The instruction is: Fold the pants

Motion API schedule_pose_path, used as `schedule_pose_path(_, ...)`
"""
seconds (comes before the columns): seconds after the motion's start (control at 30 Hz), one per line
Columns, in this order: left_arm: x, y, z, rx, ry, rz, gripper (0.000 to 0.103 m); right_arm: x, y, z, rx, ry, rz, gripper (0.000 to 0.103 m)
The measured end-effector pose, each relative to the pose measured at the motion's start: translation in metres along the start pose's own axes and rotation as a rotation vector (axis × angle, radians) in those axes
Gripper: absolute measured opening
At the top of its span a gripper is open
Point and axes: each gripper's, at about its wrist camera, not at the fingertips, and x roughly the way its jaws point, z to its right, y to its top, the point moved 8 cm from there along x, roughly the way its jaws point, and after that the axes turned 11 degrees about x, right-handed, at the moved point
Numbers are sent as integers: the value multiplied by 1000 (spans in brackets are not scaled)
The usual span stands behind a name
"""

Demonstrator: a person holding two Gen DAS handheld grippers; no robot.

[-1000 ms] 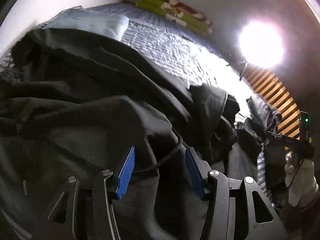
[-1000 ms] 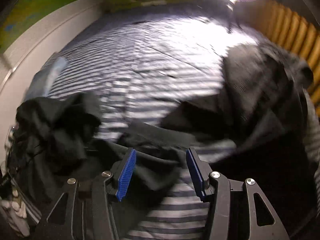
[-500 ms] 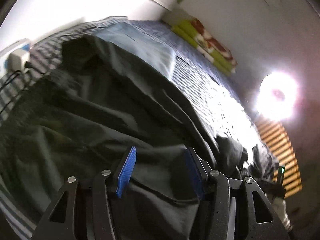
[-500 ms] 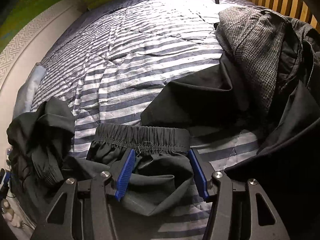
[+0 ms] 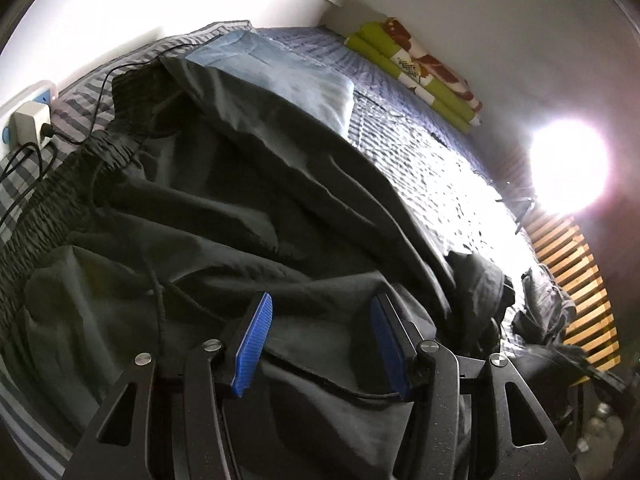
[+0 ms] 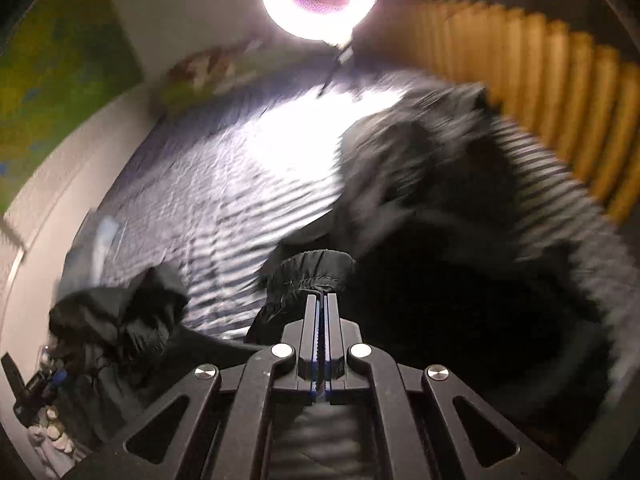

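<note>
The pants [image 5: 248,216] lie rumpled across the striped bed [image 5: 400,148], the right gripper [image 6: 321,300] clamped shut on their elastic waistband [image 6: 310,266] and raising it off the bedding, the left gripper [image 5: 320,320] half open over the fabric, pads gripping nothing.

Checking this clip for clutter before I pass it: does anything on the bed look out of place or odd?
Yes. A white charger and its black cables lie on the striped bedding right beside the black pants waistband, where they could snag. More dark clothing lies bunched up nearby. The right-wrist view is motion-blurred.
</note>
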Motion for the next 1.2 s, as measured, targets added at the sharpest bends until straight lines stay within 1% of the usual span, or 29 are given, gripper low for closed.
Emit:
schedule_pose_path(0.07,5,1,1,-6,3,-7,55,-34,8,21,-1,-45,85,1)
schedule_pose_path(0.13,7,-1,0,-10,13,-15,55,-62,14,42,-4,-120,160,1)
schedule_pose_path(0.2,9,-4,1,-14,10,-23,55,-83,19,67,2,-188,211,1)
schedule_pose_path(0.23,11,-5,1,-14,5,-31,55,-86,19,78,7,-218,205,1)
schedule_pose_path(0.3,13,-6,3,-9,5,-39,55,-78,15,101,23,-271,163,2)
schedule_pose_path(0.37,15,-8,8,5,-3,-46,55,-64,11,111,0,-283,118,2)
schedule_pose_path(0.4,16,-9,11,11,-8,-48,55,-54,13,114,-22,-304,122,2)
schedule_pose_path(0.53,20,-13,23,42,-20,-61,55,-32,21,106,-70,-327,129,2)
schedule_pose_path(0.6,20,-16,27,55,-23,-64,55,-22,26,96,-147,-355,122,2)
schedule_pose_path(0.63,20,-16,27,57,-22,-66,55,-17,27,93,-188,-383,99,2)
schedule_pose_path(0.7,20,-17,27,52,-25,-66,55,-11,29,94,-213,-421,55,11)
schedule_pose_path(0.77,21,-16,27,43,-27,-67,55,-13,32,99,-195,-435,37,33)
schedule_pose_path(0.83,21,-16,27,38,-32,-69,55,-20,35,104,-177,-433,49,40)
schedule_pose_path(0.9,24,-16,31,41,-32,-73,55,-24,35,104,-183,-441,54,41)
schedule_pose_path(0.97,26,-15,34,51,-35,-77,55,-27,33,95,-207,-436,58,41)
schedule_pose_path(1.1,34,-21,37,76,-19,-108,56,-32,29,55,-258,-405,92,41)
schedule_pose_path(1.2,44,-28,34,88,11,-155,56,-37,38,34,-258,-394,125,47)
